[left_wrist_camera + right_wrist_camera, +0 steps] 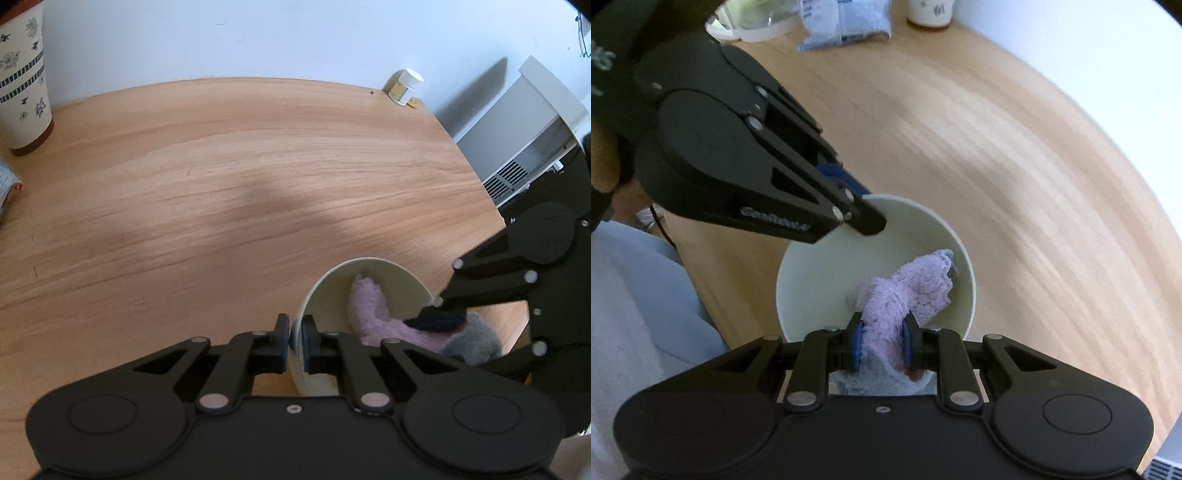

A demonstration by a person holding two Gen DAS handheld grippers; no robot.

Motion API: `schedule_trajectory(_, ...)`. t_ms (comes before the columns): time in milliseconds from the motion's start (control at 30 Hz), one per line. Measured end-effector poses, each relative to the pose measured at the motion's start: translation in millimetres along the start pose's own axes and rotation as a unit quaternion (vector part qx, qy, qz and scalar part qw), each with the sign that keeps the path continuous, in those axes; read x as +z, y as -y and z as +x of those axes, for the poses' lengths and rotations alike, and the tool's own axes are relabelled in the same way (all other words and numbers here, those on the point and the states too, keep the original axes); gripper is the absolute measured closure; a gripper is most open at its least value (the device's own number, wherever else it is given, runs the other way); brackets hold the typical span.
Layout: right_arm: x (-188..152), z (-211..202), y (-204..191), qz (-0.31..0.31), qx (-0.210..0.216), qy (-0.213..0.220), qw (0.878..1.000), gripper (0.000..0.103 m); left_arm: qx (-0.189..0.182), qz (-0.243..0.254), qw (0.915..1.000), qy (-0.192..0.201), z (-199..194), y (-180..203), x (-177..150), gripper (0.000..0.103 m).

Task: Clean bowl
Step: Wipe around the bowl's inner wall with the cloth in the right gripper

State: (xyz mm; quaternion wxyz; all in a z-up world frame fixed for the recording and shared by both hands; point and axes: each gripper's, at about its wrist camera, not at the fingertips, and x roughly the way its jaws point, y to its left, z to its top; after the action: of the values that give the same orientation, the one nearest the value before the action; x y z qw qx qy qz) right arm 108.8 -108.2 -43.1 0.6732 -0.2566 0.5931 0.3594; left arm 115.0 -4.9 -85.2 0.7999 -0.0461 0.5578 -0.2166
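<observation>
- My left claw (294, 341) pinches the near wall of the pale round bowl (388, 273): keep that firm.
- My right claw (882, 345) grips the fluffy lilac-and-grey cloth (908, 288) inside the bowl just ahead; I'd press and sweep around the wall.

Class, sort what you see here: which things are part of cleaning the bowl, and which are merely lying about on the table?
In use:
- bowl, its rim pinched by the left gripper
- pink cloth, held inside the bowl by the right gripper

Lying about:
- floral cup
- small white-lidded jar
- plastic packet
- clear container
</observation>
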Motion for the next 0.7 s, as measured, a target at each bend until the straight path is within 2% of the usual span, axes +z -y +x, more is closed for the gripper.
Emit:
schedule_trajectory(100, 3.4, 8.4, 0.5, -0.012, -0.012, -0.005, 1.0, 0.08, -0.01, -0.007, 0.9999, -0.004, 0.5, -5.8, -1.0, 0.097)
schedule_trajectory(300, 10.1, 25.0, 7.4, -0.023, -0.019, 0.001, 1.0, 0.08, 0.002, -0.007, 1.0, 0.001, 2.6, -4.3, 2.7, 0.097)
schedule_trajectory(467, 23.3, 27.1, 14.2, -0.025, -0.051, 0.03, 0.998, 0.08, 0.016, -0.025, 0.9994, 0.017, 3.1, -11.0, 8.5, 0.097)
schedule_trajectory(700, 27.4, 17.9, 25.1, -0.011, -0.064, 0.073, 0.995, 0.08, 0.054, -0.046, 0.9963, 0.048, 1.2, -14.7, 17.5, 0.097)
